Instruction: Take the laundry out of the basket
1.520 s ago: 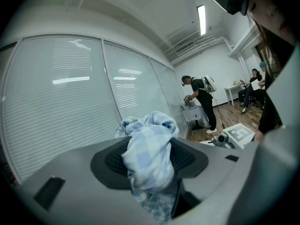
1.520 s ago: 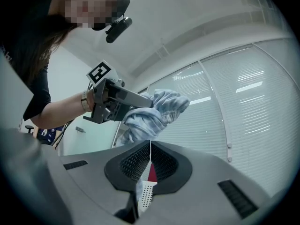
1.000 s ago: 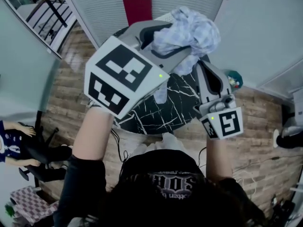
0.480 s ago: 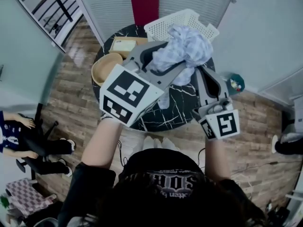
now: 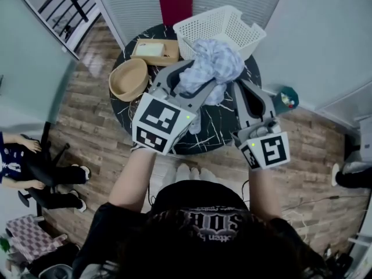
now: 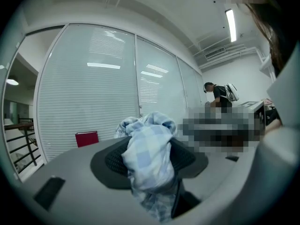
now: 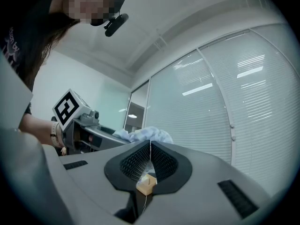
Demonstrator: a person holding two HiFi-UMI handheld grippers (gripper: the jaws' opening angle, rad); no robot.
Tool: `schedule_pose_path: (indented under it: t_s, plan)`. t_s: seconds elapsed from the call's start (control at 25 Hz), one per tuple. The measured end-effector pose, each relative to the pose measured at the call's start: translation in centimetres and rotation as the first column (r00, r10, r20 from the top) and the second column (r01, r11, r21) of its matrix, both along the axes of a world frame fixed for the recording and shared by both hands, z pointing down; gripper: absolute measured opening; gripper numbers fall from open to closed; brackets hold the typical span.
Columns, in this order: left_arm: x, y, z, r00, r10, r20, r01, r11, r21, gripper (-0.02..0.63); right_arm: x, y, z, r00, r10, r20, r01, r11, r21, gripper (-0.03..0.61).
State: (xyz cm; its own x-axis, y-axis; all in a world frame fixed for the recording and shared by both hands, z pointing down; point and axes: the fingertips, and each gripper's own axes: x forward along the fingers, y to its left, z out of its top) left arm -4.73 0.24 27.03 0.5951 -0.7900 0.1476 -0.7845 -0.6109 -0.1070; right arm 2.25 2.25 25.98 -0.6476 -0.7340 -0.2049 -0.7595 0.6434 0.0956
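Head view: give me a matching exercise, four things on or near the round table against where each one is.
Things:
1. cloth
2. basket
3. bowl
4. red book

Places:
A. at the left edge of the table
B. clamped in the left tool
C. upright against the blinds, beyond the table
D. on the table's far side

Pairs: 1-B, 2-D, 3-A, 4-C

Blue-checked laundry (image 5: 212, 68) bunched, white basket (image 5: 232, 31) tilted
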Motion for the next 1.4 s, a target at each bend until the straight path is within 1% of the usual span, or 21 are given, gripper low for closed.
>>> schedule_pose_path:
  t_s: [0.12,0.24,0.48,0.6,0.8,1.08,1.2,1.4]
  plan:
    - [-0.4,0.3,1.2,0.999,-0.04,-0.014,0.039,0.999,-0.007,0.233,0.0,0.4,0.5,1.0,-0.013,-0.005,0.013,1.0,-0.015,0.029]
    - [-0.5,0.7,1.6,0.998,-0.058,-0.034,0.058,0.998,0.004,0.233,0.0,0.6,0.8,1.0,-0.015,-0.002,0.015,1.0,-0.023,0.029]
    - [-0.4,2.0,1.9,0.995,-0.089,-0.046,0.092,0.993,0.08,0.232,-0.4,0.9,0.9,0.999,-0.029,-0.016,0.029,0.999,-0.016,0.029]
    - [-0.5,2.6,2.3,0.993,-0.111,-0.039,0.115,0.987,0.115,0.232,-0.3,1.1,0.7,0.999,-0.03,-0.019,0.03,0.999,-0.011,0.029]
    - [-1.1,3.4,3.3,0.985,-0.156,-0.076,0.163,0.983,0.089,0.233,-0.5,1.3,0.5,0.999,-0.028,-0.015,0.028,1.0,-0.005,0.029]
    - [-1.4,3.1,5.6,0.978,-0.198,-0.057,0.201,0.979,0.038,0.233,-0.4,0.5,1.2,0.999,-0.029,-0.016,0.029,0.999,-0.03,0.029]
    - [-1.7,3.1,5.8,0.975,-0.216,-0.049,0.218,0.975,0.043,0.233,-0.3,0.5,1.5,0.999,-0.029,-0.015,0.028,0.999,-0.039,0.028]
    - [-2.1,3.1,5.5,0.968,-0.245,-0.045,0.248,0.965,0.084,0.233,-0.6,0.7,1.5,0.999,-0.028,-0.017,0.028,0.999,-0.026,0.028]
